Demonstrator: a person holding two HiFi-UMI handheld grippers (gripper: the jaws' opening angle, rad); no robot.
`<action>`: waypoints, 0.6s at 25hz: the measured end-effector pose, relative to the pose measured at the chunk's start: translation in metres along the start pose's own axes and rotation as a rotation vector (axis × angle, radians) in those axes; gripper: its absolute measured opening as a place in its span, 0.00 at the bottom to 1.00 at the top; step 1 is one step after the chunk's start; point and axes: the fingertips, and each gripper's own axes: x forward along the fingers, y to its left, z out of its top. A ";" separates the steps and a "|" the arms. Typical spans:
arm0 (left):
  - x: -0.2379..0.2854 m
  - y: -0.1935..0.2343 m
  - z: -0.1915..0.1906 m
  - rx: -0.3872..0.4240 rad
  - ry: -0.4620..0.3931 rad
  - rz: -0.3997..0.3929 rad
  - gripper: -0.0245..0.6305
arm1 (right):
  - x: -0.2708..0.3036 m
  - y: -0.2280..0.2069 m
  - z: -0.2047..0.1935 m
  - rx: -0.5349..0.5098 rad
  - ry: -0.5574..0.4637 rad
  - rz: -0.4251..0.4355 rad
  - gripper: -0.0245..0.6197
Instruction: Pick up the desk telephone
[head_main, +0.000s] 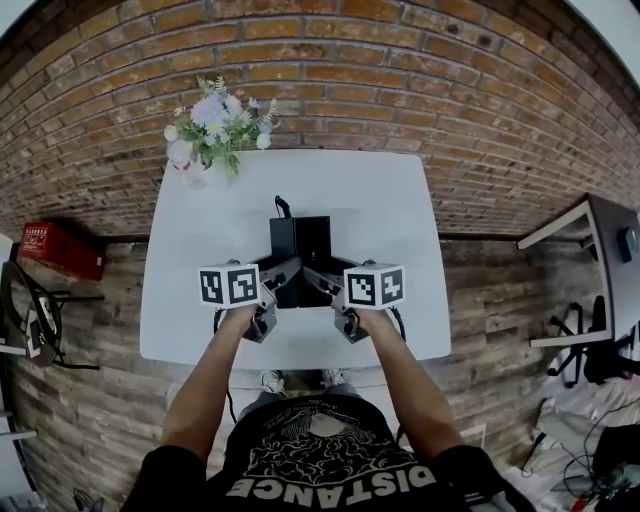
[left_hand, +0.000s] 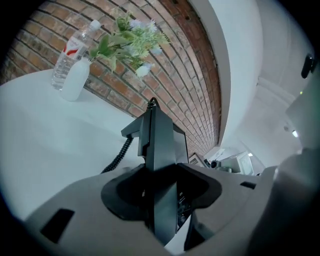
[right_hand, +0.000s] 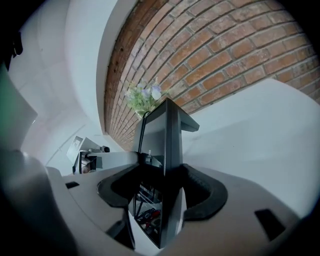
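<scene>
Fingers (left_hand: 85, 212) of the left gripper (left_hand: 161, 172) clamped on one side of the black desk telephone (head_main: 300, 240), right gripper (right_hand: 162, 172) clamped on the other side, telephone at the white table's (head_main: 200, 310) middle, toward its front edge, coiled cord (left_hand: 117, 157) at its left, flowers (head_main: 215, 125) at the back left corner

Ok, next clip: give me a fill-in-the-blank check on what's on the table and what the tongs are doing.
1. The left tongs and right tongs each clamp a side of the black ____.
2. The flowers stand in a white vase at the table's far ____ corner.
3. Right by that vase stands a clear plastic ____.
4. The wall behind the table is ____.
Missing: desk telephone; left; bottle; brick.
</scene>
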 end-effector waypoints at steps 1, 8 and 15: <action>-0.002 -0.004 0.006 0.010 -0.012 -0.001 0.34 | -0.002 0.004 0.006 -0.010 -0.012 0.003 0.45; -0.019 -0.032 0.044 0.086 -0.093 -0.005 0.34 | -0.016 0.030 0.046 -0.091 -0.082 0.019 0.45; -0.039 -0.067 0.085 0.196 -0.184 -0.017 0.34 | -0.033 0.064 0.089 -0.179 -0.169 0.054 0.45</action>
